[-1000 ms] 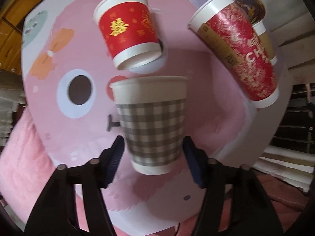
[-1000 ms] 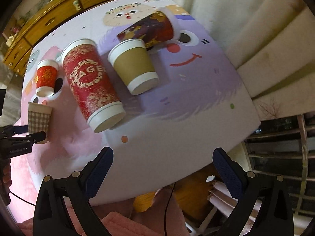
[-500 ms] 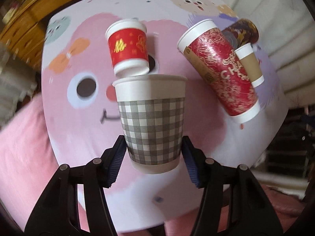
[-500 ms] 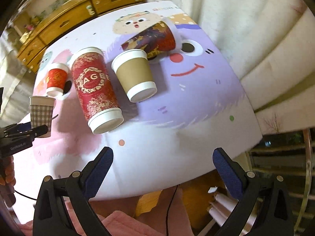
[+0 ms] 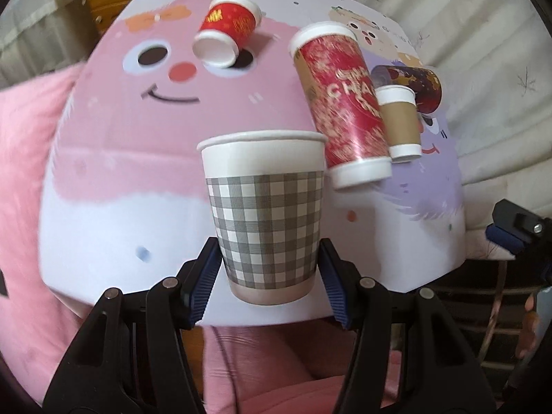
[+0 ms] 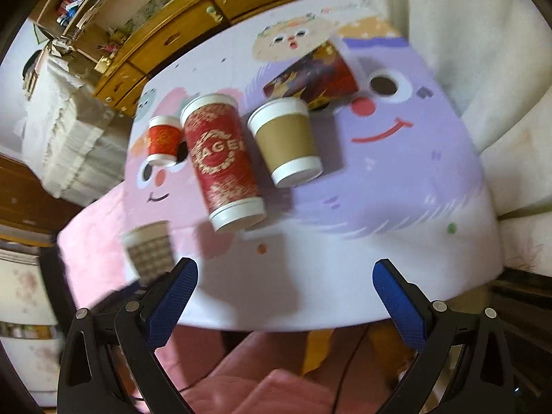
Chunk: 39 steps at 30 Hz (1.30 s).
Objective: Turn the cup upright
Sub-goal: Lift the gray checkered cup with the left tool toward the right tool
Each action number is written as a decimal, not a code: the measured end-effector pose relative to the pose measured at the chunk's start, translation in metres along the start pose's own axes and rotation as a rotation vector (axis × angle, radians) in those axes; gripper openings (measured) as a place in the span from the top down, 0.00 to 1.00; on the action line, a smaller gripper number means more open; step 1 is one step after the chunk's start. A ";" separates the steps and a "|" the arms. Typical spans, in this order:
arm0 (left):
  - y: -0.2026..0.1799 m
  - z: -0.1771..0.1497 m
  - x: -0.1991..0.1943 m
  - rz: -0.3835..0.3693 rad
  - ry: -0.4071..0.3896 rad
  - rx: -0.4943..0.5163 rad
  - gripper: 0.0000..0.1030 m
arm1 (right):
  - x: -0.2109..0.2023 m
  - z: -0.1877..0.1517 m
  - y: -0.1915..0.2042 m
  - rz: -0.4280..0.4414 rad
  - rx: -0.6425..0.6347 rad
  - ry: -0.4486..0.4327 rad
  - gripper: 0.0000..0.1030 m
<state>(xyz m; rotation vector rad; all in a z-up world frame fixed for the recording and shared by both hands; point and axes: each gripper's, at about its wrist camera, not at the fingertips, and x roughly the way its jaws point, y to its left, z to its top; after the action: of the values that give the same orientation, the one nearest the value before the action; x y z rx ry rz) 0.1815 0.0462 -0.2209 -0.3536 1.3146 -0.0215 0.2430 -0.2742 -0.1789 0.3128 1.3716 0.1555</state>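
The grey-and-white checked paper cup (image 5: pixel 267 214) stands upright, rolled rim on top, white band beneath it and plain base below. It is clear of the bench, over its near pink edge, blurred in the right wrist view.

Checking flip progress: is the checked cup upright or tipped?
Upright: the checked cup has its rim on top and narrow base below, between the left gripper fingers.

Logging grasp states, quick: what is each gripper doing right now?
Left gripper: closed on the checked cup, which it holds rim-up.
Right gripper: open, holding nothing.
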 end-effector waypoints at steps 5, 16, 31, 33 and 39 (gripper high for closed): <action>-0.017 -0.020 0.017 -0.002 0.032 -0.036 0.48 | 0.013 0.006 -0.004 0.128 0.055 0.116 0.00; -0.023 -0.032 0.040 0.012 0.144 -0.012 0.46 | 0.027 -0.015 -0.006 0.100 -0.004 0.205 0.00; -0.023 -0.016 0.036 0.033 0.234 0.055 0.23 | 0.044 -0.028 -0.006 0.116 0.038 0.264 0.00; -0.027 -0.014 0.030 0.033 0.252 0.080 0.23 | 0.046 -0.029 -0.002 0.118 0.036 0.264 0.00; -0.016 -0.022 -0.004 0.028 0.243 0.143 0.23 | 0.052 -0.034 0.019 0.127 0.076 0.244 0.00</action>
<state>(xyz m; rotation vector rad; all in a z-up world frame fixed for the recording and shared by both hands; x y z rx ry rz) 0.1625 0.0265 -0.2171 -0.2152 1.5483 -0.1382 0.2217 -0.2369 -0.2279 0.4567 1.6023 0.2533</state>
